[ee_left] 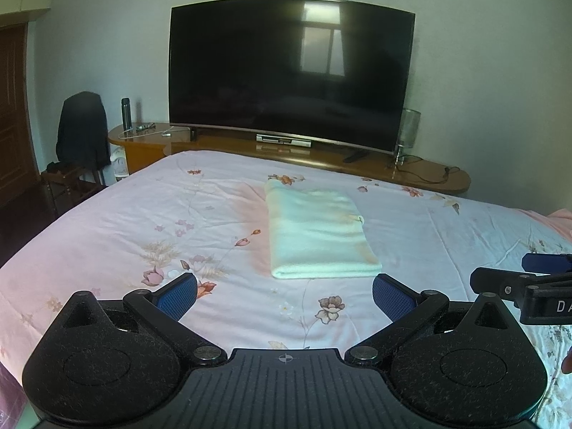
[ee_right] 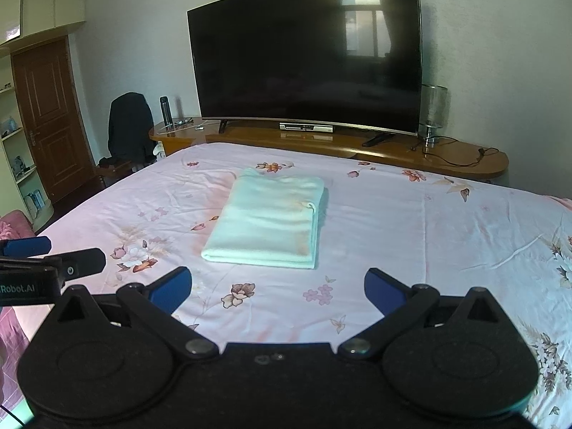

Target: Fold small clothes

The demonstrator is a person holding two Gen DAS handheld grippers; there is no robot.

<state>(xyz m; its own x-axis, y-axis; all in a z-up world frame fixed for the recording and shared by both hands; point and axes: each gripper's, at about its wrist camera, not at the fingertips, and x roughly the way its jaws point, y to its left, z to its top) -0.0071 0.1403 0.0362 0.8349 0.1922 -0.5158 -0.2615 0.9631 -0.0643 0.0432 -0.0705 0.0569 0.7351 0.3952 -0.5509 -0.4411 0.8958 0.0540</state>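
At twelve o'clock from both tools, the pale green cloth lies folded on the floral bedspread. Left gripper and right gripper hover near its front edge, jaws apart, holding nothing. Any further fold is best started by pinching both near corners together. Nothing blocks the way; the television stands well beyond.

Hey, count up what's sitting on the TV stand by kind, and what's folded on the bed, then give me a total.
Television: 1
Set-top box: 1
Lamp: 1
Dark flask: 1
Pair of glasses: 1
Folded pale green cloth on the bed: 1
Total: 6
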